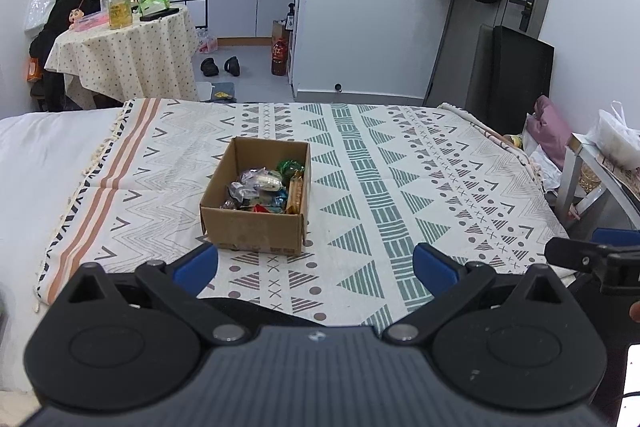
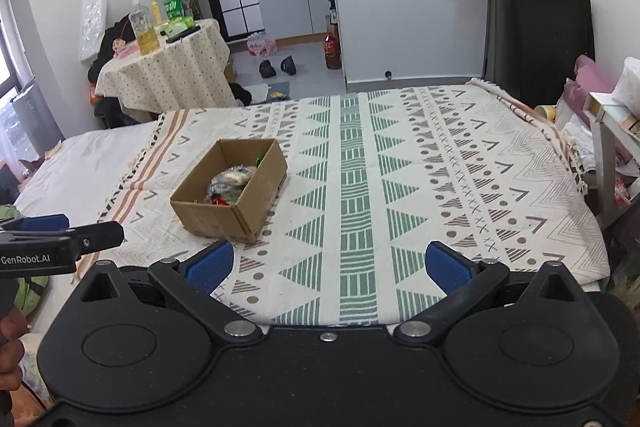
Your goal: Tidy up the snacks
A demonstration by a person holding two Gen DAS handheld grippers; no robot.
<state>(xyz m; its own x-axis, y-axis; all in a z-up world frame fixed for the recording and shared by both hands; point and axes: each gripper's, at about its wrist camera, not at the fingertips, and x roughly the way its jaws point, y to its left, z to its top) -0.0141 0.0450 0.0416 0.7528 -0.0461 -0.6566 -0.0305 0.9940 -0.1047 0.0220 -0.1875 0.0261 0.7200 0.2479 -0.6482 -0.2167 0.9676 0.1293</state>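
Left wrist view: your left gripper [image 1: 316, 269] had its jaws spread wide with nothing between them. The box [image 1: 256, 201] sat on the cloth [image 1: 400, 163] just ahead and a bit left of the jaw gap; its near right corner was almost in line with the left pad [image 1: 196, 263]. Long axis ran near-to-far, roughly along your fingers. The snacks [image 1: 266, 189] were piled in the box: mixed wrappers, clear, green, blue, red, plus one tan bar standing against the right wall. No loose snacks showed on the cloth. The tip of the right gripper [image 1: 592, 255] poked in at the right edge, level with yours.

Right wrist view: your right gripper [image 2: 328, 267] was also wide open and empty. The box [image 2: 230, 191] lay ahead and clearly left of the gap, turned so a corner pointed at you and the long axis ran diagonally away to the right. Only a pale wrapped snack [image 2: 234, 177] and a bit of red read clearly. The left gripper [image 2: 60, 239] showed at the left edge; from there I couldn't read its jaws.

Judgement: left was nearer and better lined up with the box. Since everything looked already boxed, the task looked about done.
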